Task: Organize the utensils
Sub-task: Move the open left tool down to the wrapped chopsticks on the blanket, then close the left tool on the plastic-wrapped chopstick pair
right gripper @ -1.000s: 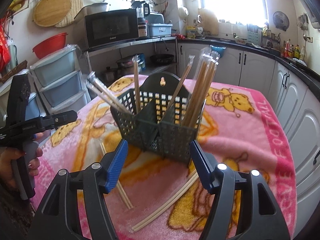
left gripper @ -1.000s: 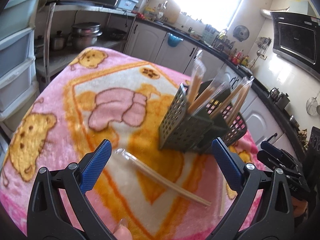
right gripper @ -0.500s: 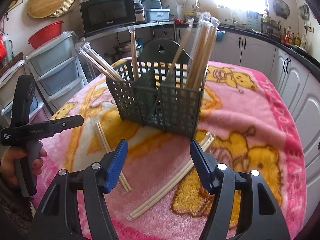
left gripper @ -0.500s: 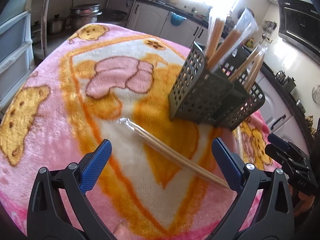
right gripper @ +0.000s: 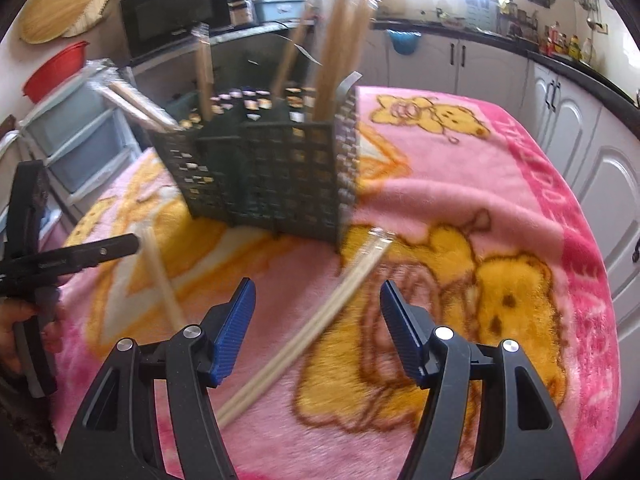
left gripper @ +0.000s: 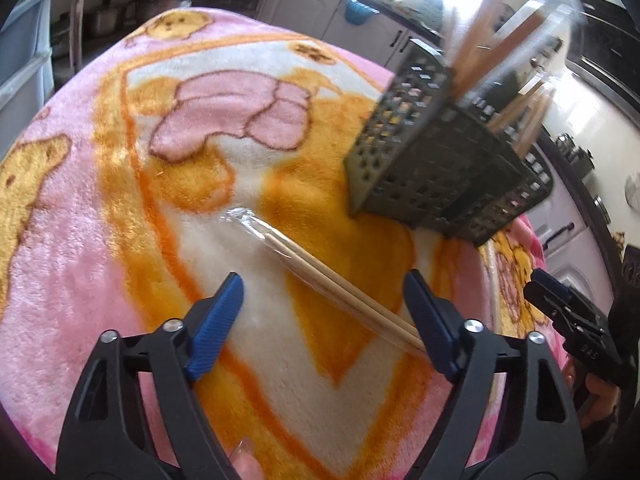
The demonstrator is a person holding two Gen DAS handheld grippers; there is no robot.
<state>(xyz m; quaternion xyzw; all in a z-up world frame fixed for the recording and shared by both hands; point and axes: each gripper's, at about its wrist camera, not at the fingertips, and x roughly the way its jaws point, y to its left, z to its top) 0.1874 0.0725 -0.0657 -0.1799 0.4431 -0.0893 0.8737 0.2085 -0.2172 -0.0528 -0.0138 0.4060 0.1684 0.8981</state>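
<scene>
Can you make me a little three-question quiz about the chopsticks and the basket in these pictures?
1. True or false: the left gripper already presses on the wrapped chopsticks.
2. Where do the other wrapped chopsticks lie? A) on the blanket, between the right gripper's fingers B) in the basket C) on the floor
3. Fill in: several chopstick packs stand upright in the dark ____.

Key
1. False. Its jaws are closing, with the pair between them, but the pads do not touch it yet.
2. A. That gripper is open and does not press on them.
3. basket
</scene>
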